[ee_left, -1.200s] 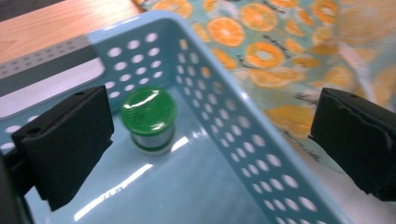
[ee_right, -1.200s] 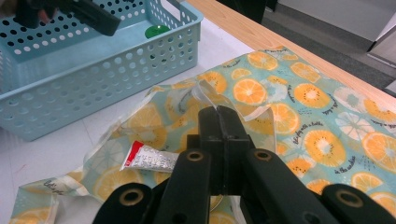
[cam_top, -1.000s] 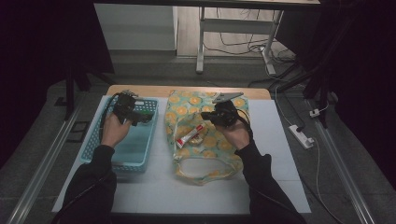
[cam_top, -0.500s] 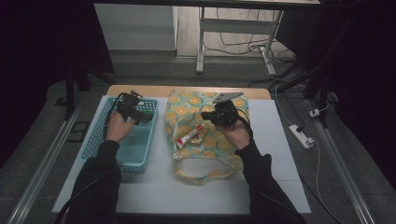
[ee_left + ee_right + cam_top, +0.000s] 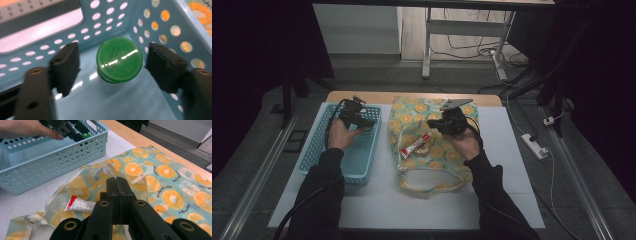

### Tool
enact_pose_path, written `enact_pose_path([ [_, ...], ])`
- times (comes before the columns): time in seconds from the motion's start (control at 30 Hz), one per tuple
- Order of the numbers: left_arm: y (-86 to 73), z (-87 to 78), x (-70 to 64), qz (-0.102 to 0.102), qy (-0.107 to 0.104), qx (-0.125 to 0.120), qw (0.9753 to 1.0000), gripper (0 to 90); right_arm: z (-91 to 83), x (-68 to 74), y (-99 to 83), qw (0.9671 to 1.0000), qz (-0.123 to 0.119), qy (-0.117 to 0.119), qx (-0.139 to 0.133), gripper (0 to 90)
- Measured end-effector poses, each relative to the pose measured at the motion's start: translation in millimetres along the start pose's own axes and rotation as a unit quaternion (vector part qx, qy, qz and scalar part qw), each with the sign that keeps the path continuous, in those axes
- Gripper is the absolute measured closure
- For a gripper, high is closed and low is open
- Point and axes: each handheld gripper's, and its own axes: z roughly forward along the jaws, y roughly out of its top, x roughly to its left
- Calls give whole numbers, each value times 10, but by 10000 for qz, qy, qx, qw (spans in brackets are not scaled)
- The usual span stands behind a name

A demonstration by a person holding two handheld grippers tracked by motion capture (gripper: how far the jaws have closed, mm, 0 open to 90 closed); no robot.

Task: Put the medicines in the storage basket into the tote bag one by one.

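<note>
A light-blue perforated basket (image 5: 312, 150) stands on the left of the table. In its far right corner stands a green-capped bottle (image 5: 119, 58), seen from above. My left gripper (image 5: 114, 60) is open, one jaw on each side of the cap and clear of it; it hovers over that corner (image 5: 362, 121). An orange-slice print bag (image 5: 432, 167) lies flat at the centre. A red and white tube (image 5: 416, 145) lies at its opening. My right gripper (image 5: 117, 180) is shut on the bag's upper fabric edge and holds it raised a little.
The white table top (image 5: 512, 190) has free room to the right of the bag and along the front. A wooden edge (image 5: 362, 96) runs along the back. A power strip (image 5: 534, 146) lies on the floor at the right.
My left gripper has shifted a little to the right, toward the basket's far right corner. The right gripper and the bag have stayed put.
</note>
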Motion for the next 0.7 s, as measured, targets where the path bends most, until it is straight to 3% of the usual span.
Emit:
enact_pose_path([
  [0.2, 14, 12, -35, 93, -22, 25, 10000, 502, -3, -1, 1, 10000, -4, -11, -1, 900],
  [0.47, 9, -6, -62, -22, -116, 48, 9999, 513, -2, -8, -2, 10000, -4, -12, -16, 900],
  [0.7, 14, -142, -83, -10, -131, -40, 9999, 514, -7, -9, -1, 10000, 8, -6, -41, 900],
])
